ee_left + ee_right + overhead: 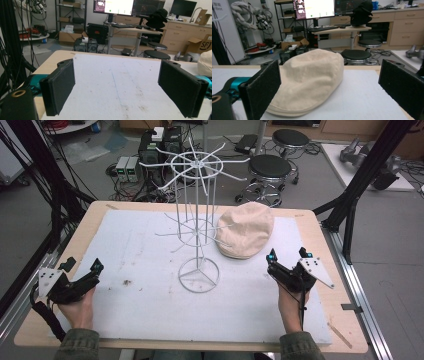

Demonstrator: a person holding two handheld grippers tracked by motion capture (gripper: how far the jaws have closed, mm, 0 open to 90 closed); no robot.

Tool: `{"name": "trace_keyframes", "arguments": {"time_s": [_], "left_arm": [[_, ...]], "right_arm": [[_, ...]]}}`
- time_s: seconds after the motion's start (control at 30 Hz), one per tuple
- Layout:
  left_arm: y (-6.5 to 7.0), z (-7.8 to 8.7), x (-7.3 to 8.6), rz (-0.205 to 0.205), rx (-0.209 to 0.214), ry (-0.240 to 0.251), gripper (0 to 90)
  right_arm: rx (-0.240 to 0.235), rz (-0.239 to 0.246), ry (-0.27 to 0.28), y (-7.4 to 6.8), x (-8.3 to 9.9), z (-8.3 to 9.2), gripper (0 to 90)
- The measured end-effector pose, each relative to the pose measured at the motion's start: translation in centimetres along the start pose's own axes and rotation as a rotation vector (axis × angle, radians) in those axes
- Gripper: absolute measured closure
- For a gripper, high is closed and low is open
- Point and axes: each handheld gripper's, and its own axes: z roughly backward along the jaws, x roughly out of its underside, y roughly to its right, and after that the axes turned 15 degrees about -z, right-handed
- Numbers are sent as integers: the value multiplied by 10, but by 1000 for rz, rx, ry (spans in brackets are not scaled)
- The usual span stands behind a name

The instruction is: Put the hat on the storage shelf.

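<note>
1. A cream cloth cap (246,230), soft and domed with a stitched rim, lies flat on the white mat (140,270). It sits at the far right of the mat, just beside the wire rack (198,220).
2. The rack is thin white wire: a round ring base, a slim upright stem, and two tiers of hooks that fan out like spokes. The cap's left edge overlaps the lower hooks in the high view; contact cannot be told.
3. The mat is matte and foam-like, marked with small brown stains. It covers most of a pale wooden table (320,237).
4. The left gripper (82,267) sits low at the mat's near left edge, held in the person's left hand (77,307), and points toward the far right.
5. Its jaws, faced with black textured pads, stand wide apart over bare mat and grip nothing.
6. The right gripper (287,254) sits near the mat's right edge in the right hand (292,307), aimed at the cap and near it.
7. Its jaws are likewise spread wide and empty; in the right gripper view the cap (309,80) lies between and beyond them, untouched.
</note>
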Motion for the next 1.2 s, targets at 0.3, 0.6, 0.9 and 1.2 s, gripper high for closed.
{"name": "trace_keyframes", "arguments": {"time_s": [0.3, 0.6, 0.9, 1.2], "left_arm": [[2, -2, 1, 1, -5, -4, 145], [1, 1, 0, 6, -5, 4, 146], [-2, 3, -1, 19, -27, 13, 146], [-1, 2, -1, 10, -24, 13, 146]], "right_arm": [[-66, 18, -53, -17, -23, -35, 33], [-65, 26, -129, -26, -25, -63, 33], [-45, 48, -159, -24, -18, -84, 33], [-19, 22, -185, -18, -19, -100, 34]]}}
